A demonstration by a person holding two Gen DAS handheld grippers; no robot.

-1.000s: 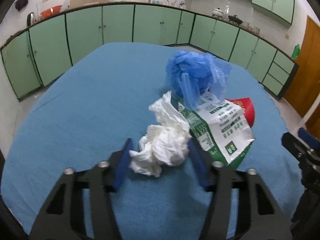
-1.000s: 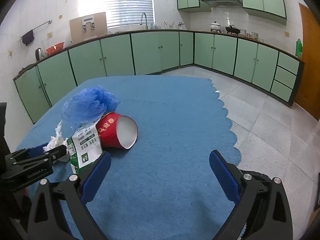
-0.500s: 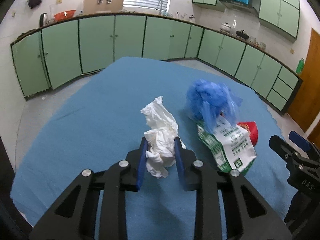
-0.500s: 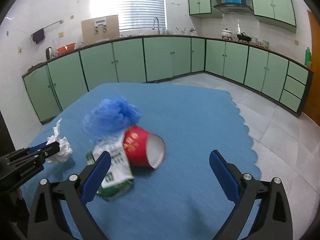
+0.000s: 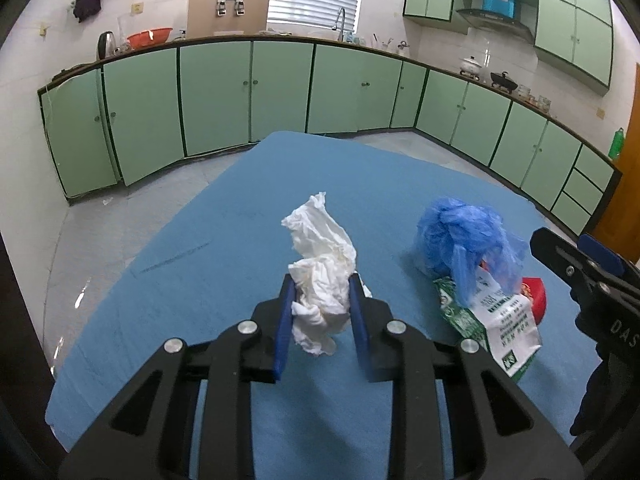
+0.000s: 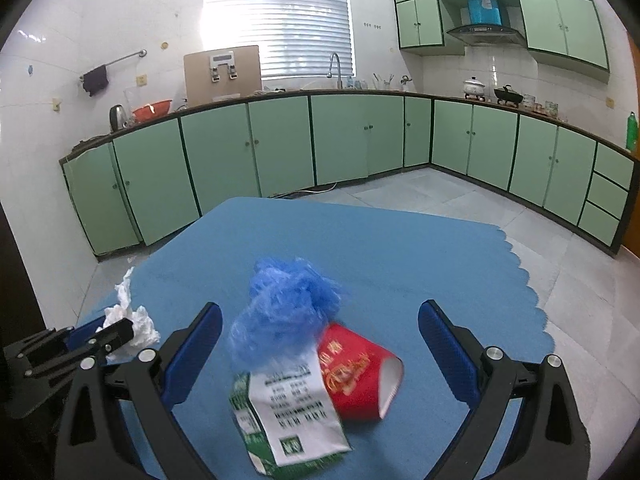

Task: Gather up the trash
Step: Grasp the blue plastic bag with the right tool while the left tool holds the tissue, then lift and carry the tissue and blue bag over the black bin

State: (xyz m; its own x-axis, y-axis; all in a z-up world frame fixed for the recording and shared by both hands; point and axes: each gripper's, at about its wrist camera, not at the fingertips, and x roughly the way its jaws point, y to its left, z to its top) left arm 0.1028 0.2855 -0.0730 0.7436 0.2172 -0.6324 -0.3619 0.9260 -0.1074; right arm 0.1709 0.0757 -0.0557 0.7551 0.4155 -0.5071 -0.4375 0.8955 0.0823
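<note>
My left gripper [image 5: 322,286] is shut on a crumpled white tissue [image 5: 322,272] and holds it a little above the blue tablecloth [image 5: 240,216]. To its right lie a crumpled blue plastic bag [image 5: 464,240], a green and white carton [image 5: 492,320] and a red paper cup [image 5: 534,292] on its side. In the right wrist view my right gripper [image 6: 320,328] stands open, with the blue bag [image 6: 288,308], the carton [image 6: 292,412] and the red cup [image 6: 356,376] between its fingers, untouched. The tissue [image 6: 132,320] and the left gripper [image 6: 100,336] show at the left.
The blue cloth [image 6: 420,256] has a scalloped edge at the right, above grey floor tiles [image 6: 580,288]. Green cabinets [image 6: 280,144] run along the far walls under a counter with a sink, a kettle and pots. A brown door [image 5: 628,184] stands at the far right.
My left gripper closed on the white tissue and lifted it off the cloth, away from the carton. My right gripper moved left, so the blue bag, carton and cup now lie between its open fingers.
</note>
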